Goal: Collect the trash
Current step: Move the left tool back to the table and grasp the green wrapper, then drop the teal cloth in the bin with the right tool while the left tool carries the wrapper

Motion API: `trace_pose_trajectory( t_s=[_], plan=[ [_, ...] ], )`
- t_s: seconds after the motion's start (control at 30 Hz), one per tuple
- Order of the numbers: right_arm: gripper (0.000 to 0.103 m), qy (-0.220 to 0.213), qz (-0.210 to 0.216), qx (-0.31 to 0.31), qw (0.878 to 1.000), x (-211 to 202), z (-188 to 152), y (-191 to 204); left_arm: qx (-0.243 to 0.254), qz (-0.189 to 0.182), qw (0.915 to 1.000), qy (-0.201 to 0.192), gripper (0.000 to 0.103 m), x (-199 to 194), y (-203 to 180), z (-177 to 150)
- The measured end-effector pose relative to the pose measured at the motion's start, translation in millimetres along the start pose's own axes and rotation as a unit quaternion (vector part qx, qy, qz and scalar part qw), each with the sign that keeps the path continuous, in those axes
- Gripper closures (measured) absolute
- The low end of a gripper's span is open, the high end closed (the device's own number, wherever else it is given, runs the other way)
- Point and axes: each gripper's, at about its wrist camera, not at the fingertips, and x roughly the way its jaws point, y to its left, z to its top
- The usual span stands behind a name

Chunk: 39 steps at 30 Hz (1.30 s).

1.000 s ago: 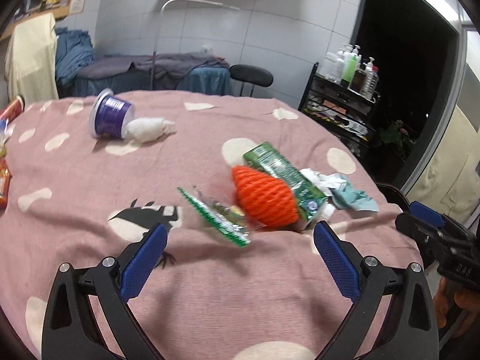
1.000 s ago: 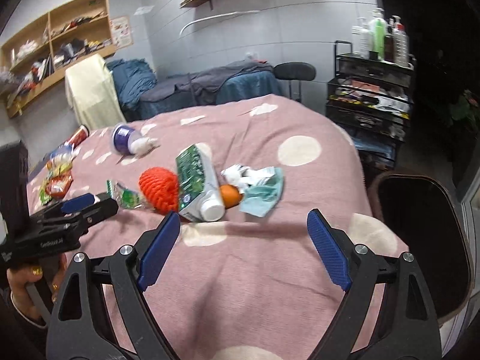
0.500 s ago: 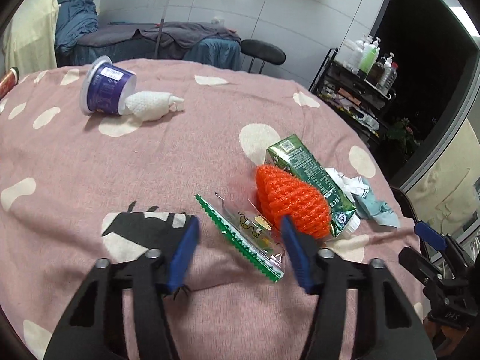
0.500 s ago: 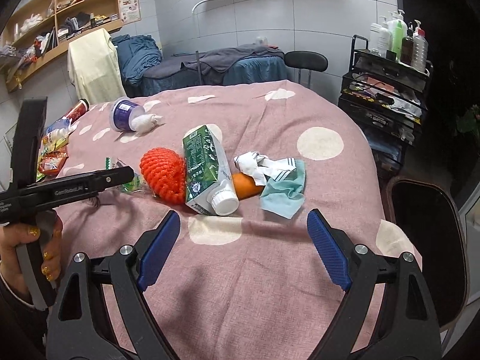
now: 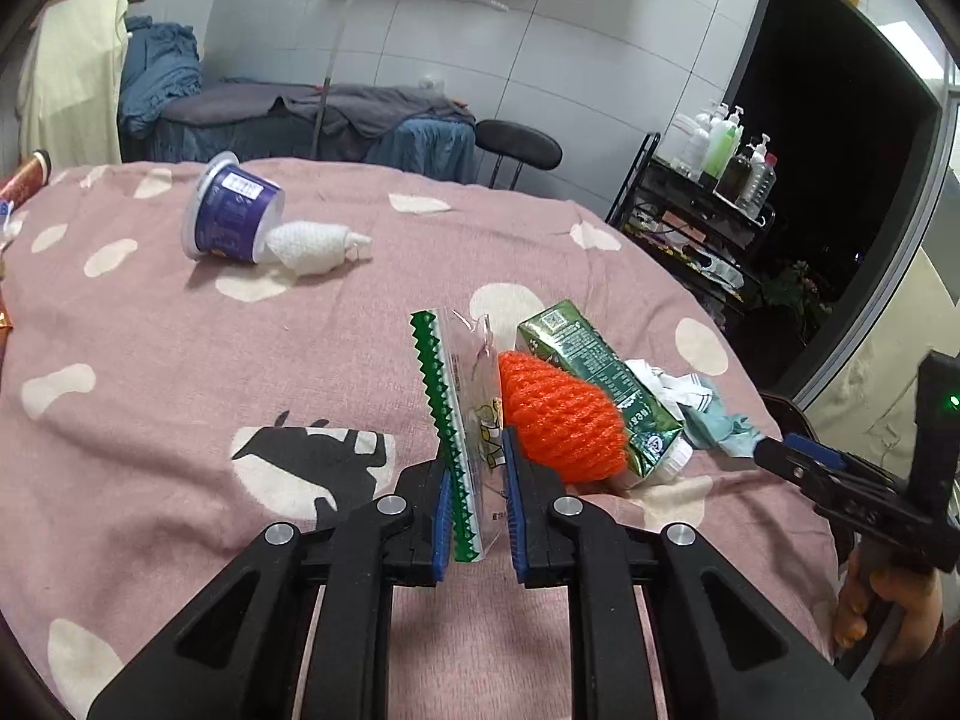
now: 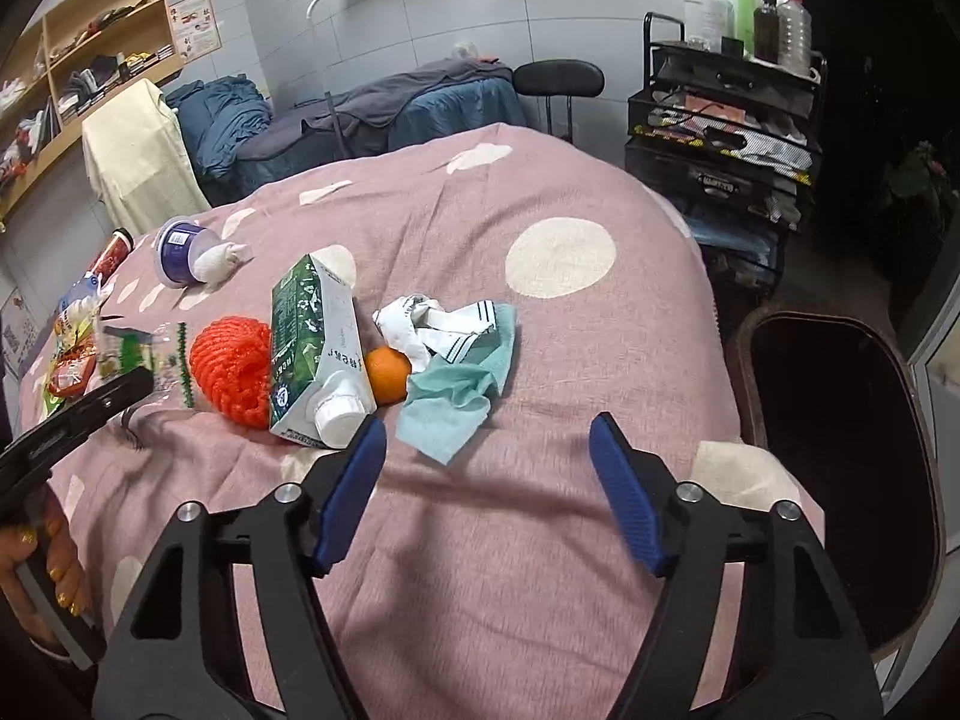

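My left gripper is closing on a clear wrapper with a green zigzag edge, which stands upright between the pads just above the pink cloth. To its right lie an orange foam net and a green milk carton. My right gripper is closing with nothing between its pads, low over the cloth in front of the carton, a small orange, crumpled white paper and a teal cloth.
A purple cup lies on its side by a white foam net at the far left. Snack packets sit at the table's left edge. A dark bin stands off the right edge, a black rack behind it.
The left jaws closed from wide apart onto the wrapper, which now stands up off the cloth. The right gripper moved in toward the carton pile and its jaws narrowed.
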Motion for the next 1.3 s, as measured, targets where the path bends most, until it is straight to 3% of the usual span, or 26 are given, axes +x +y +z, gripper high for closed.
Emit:
trace_pose_trajectory(
  t_s=[0.17, 0.23, 0.3, 0.4, 0.8, 1.3],
  plan=[
    [0.046, 0.018, 0.012, -0.018, 1.000, 14.2, 6.8, 9.5, 0.009, 0.004, 0.9999, -0.012, 0.088, -11.5, -6.8, -2.9],
    [0.057, 0.032, 0.022, -0.023, 0.999, 22.8, 8.6, 12.1, 0.007, -0.002, 0.9999, -0.010, 0.088, -12.3, -7.8, -4.2],
    [0.082, 0.042, 0.030, -0.023, 0.998, 27.5, 8.7, 12.6, 0.007, -0.004, 0.9999, -0.008, 0.088, -12.3, -8.5, -6.4],
    [0.089, 0.028, 0.034, -0.016, 0.999, 21.3, 7.3, 10.0, 0.006, -0.007, 0.9999, -0.005, 0.088, -13.5, -10.9, -9.9],
    [0.093, -0.036, 0.014, 0.022, 0.999, -33.4, -15.5, -17.1, 0.026, -0.037, 0.9989, -0.010, 0.088, -21.4, -35.5, -17.9],
    [0.092, -0.095, -0.023, 0.080, 0.992, -98.7, -40.8, -71.3, 0.066, -0.113, 0.9913, -0.009, 0.088, -18.3, -91.5, -19.3]
  ],
)
